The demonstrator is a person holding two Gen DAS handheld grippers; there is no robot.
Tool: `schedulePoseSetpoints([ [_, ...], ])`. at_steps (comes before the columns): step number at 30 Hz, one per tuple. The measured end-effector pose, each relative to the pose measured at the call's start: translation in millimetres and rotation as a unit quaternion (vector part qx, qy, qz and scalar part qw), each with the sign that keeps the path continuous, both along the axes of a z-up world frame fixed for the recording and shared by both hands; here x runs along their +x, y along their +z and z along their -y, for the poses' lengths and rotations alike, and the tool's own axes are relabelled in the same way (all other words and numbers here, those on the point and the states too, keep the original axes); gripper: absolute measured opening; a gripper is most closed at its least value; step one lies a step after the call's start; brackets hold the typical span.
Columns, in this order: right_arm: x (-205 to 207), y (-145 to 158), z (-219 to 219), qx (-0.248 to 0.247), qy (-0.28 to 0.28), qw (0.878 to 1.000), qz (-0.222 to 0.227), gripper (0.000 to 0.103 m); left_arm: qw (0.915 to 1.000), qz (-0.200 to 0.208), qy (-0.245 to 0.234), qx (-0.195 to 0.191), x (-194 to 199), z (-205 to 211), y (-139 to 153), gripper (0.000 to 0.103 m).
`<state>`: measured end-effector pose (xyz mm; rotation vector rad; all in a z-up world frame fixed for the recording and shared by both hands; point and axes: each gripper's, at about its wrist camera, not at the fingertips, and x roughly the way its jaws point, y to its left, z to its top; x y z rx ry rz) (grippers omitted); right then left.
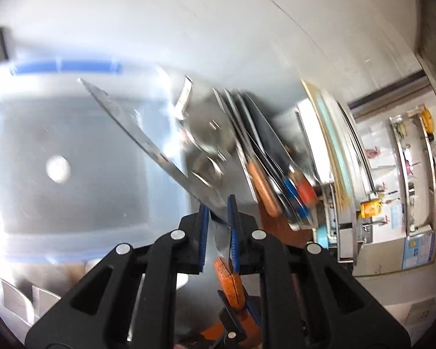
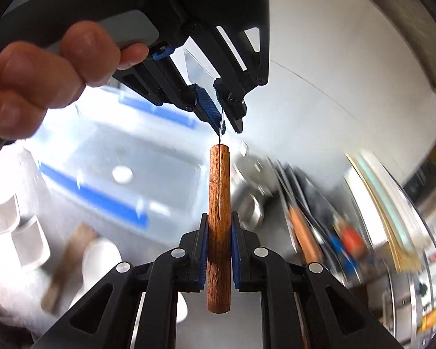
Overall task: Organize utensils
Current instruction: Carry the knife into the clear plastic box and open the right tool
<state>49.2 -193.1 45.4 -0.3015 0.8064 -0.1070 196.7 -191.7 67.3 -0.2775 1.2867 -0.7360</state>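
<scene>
While your right gripper (image 2: 218,244) clamps the knife's wooden handle (image 2: 219,226), your left gripper (image 1: 219,226) pinches its blade (image 1: 136,133) — knife held between both, above the blurred clear bin (image 1: 43,174).

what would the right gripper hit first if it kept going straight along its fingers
Most likely the left gripper, which is clamped on the knife blade directly ahead, just past the wooden handle the right gripper holds. Depth is uncertain.
</scene>
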Motion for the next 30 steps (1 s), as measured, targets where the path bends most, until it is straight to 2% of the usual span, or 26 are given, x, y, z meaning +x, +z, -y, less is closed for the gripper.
schedulePoseSetpoints([
  [2, 36.2, -6.2, -13.0, 0.013, 0.017, 1.0, -0.008, 0.015, 0.9998, -0.01, 0.009, 0.015, 38.2, -17.7, 0.0, 0.012],
  [4, 69.2, -19.1, -24.9, 0.025, 0.028, 0.999, -0.029, 0.015, 0.999, -0.024, 0.02, 0.034, 72.2, -31.5, -15.7, 0.012],
  [6, 98.3, -37.6, -32.5, 0.042, 0.034, 0.997, -0.057, 0.015, 0.9975, -0.039, 0.026, 0.053, 100.3, -37.4, -41.2, 0.012],
  [10, 135.7, -76.4, -36.4, 0.063, 0.039, 0.989, -0.124, 0.015, 0.9924, -0.094, 0.033, 0.072, 140.5, -52.3, -103.4, 0.012],
  [18, 172.4, -127.4, -39.0, 0.064, 0.034, 0.973, -0.22, 0.015, 0.9827, -0.157, 0.017, 0.098, 167.0, -33.2, -186.2, 0.012],
  [22, 183.6, -138.0, -32.2, 0.081, 0.026, 0.964, -0.253, 0.015, 0.9762, -0.185, 0.01, 0.113, 168.0, -24.3, -217.0, 0.012],
  [25, 185.9, -144.5, -31.0, 0.089, 0.032, 0.954, -0.286, 0.017, 0.9738, -0.187, 0.004, 0.13, 165.3, -13.5, -227.7, 0.012],
  [27, 182.0, -142.7, -24.5, 0.121, 0.024, 0.949, -0.292, 0.025, 0.975, -0.164, 0.009, 0.15, 161.9, -7.3, -227.3, 0.012],
  [28, 178.7, -138.4, -20.2, 0.129, 0.017, 0.95, -0.282, 0.027, 0.9765, -0.15, 0.011, 0.154, 161.0, -7.3, -225.2, 0.013],
  [29, 173.1, -130.2, -15.1, 0.132, 0.006, 0.955, -0.266, 0.027, 0.9775, -0.141, 0.011, 0.157, 159.6, -6.6, -221.3, 0.02],
  [30, 165.0, -119.2, -9.9, 0.134, -0.004, 0.959, -0.248, 0.029, 0.9793, -0.131, 0.013, 0.154, 158.3, -7.3, -215.9, 0.035],
])
